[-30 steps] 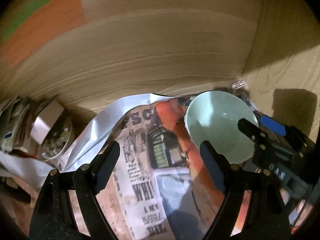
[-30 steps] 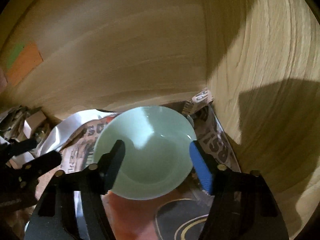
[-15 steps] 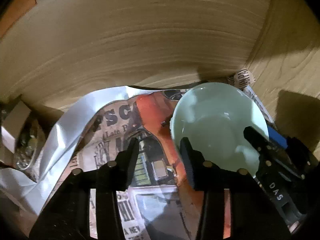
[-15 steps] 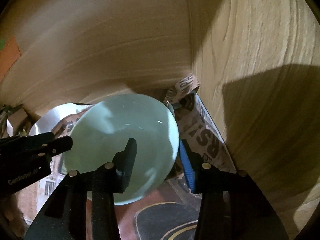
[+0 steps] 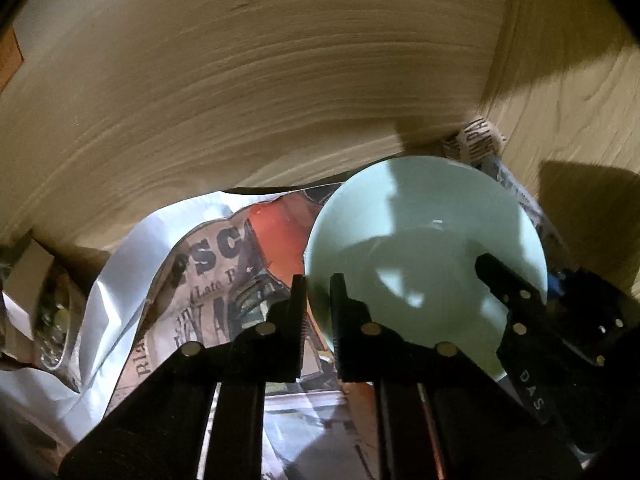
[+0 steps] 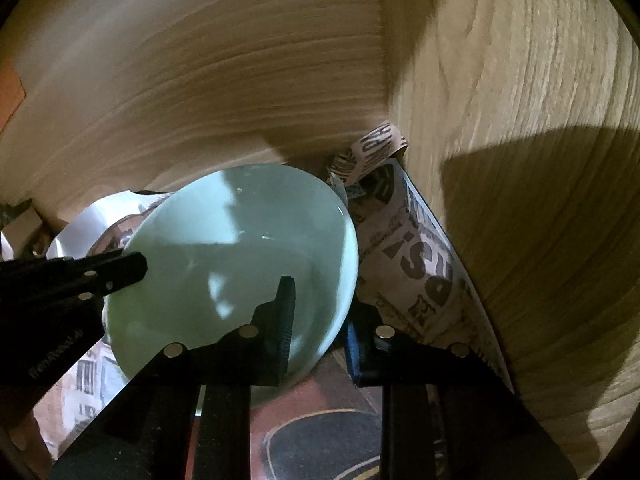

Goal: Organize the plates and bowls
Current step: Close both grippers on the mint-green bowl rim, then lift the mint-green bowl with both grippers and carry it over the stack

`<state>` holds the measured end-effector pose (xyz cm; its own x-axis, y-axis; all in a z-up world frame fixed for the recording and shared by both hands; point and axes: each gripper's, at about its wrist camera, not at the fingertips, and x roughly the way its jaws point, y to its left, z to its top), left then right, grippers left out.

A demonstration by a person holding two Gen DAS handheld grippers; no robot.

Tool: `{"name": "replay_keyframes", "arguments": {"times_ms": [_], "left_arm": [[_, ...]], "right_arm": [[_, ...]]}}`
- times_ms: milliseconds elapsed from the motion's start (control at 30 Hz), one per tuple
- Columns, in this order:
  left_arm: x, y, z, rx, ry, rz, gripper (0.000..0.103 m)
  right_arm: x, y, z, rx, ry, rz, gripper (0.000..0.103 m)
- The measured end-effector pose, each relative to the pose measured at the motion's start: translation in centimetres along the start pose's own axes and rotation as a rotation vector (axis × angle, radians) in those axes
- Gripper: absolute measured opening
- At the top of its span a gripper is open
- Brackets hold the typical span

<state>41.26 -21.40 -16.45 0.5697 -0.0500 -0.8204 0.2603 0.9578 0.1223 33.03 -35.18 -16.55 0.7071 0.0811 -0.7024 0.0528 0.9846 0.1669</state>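
A pale green bowl (image 5: pixel 424 240) sits on newspaper (image 5: pixel 216 264) at the back right corner of a wooden cupboard. My left gripper (image 5: pixel 318 296) is shut on the bowl's left rim, one finger inside and one outside. My right gripper (image 6: pixel 320 304) is shut on the bowl's (image 6: pixel 240 248) right rim, one black finger inside and a blue-padded finger outside. Each gripper shows in the other's view: the right one in the left wrist view (image 5: pixel 520 300), the left one in the right wrist view (image 6: pixel 100 272).
Wooden back wall (image 5: pixel 260 92) and right side wall (image 6: pixel 520 160) stand close around the bowl. Crumpled white paper (image 5: pixel 116 288) and a small box with clutter (image 5: pixel 44 300) lie to the left. Curled newspaper (image 6: pixel 376 148) fills the corner.
Both grippers closed from wide open onto the bowl's rim, left on the left edge and right on the right edge. Both moved closer to the bowl.
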Motion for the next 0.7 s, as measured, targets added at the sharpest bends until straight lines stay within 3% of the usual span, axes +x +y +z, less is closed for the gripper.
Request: {"name": "replay_keyframes", "arguments": {"times_ms": [200, 700], "left_arm": [[-0.3, 0.1, -0.3, -0.007, 0.018, 0.017, 0.01], [-6.9, 3.4, -3.5, -0.062, -0.031, -0.006, 0.011]], "right_arm": [[-0.4, 0.7, -0.1, 0.004, -0.011, 0.044, 0.02], [-5.5, 1.1, -1.0, -0.078, -0.072, 0.139, 0.02]]}}
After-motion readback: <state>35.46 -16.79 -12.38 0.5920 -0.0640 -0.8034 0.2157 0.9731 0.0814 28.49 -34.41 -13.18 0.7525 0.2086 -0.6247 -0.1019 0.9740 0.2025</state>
